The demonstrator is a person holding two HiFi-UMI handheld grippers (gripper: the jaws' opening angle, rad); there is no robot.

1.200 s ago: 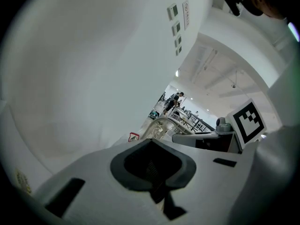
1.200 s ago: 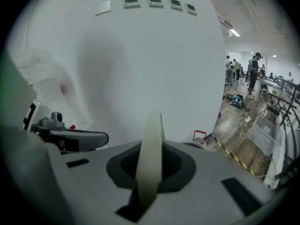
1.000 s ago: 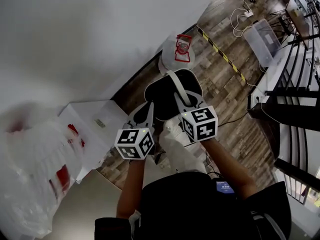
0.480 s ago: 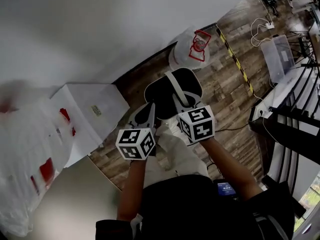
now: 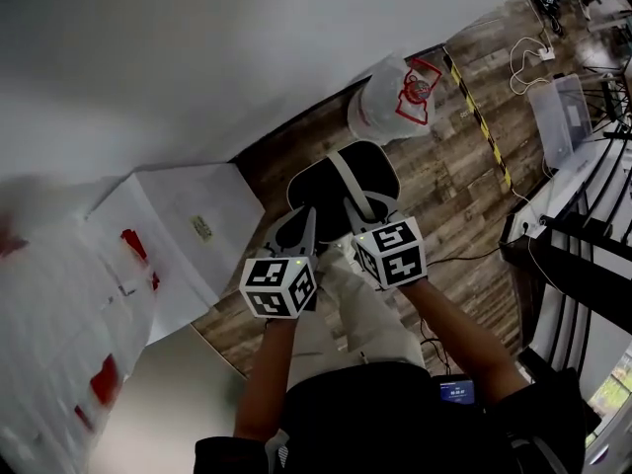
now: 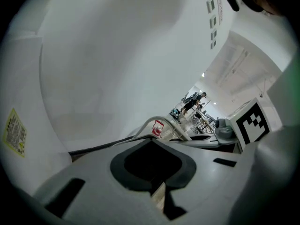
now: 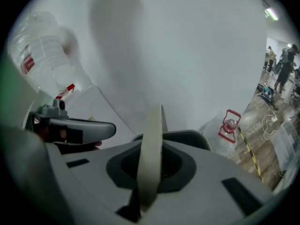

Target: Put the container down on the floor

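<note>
Between the two grippers hangs the black container (image 5: 321, 188), held above the wood floor (image 5: 464, 186) and, by my reading, not yet set down. The right gripper (image 5: 357, 211) has its jaws clamped on the pale handle (image 7: 151, 144), a thin band that runs straight up through them. The left gripper (image 5: 302, 223) has its jaws together at the container's edge, just beside the right gripper. Whether they pinch the rim I cannot tell.

The load probably rests on that one band. If it slides in the pads, or the container swings about it, the container could tip or fall. Beyond both grippers lies a white bag (image 5: 395, 107), and a white box (image 5: 188, 230) sits on the left gripper's outer side. Lowering towards either could leave the container crooked, and letting go before the base touches would drop it.
</note>
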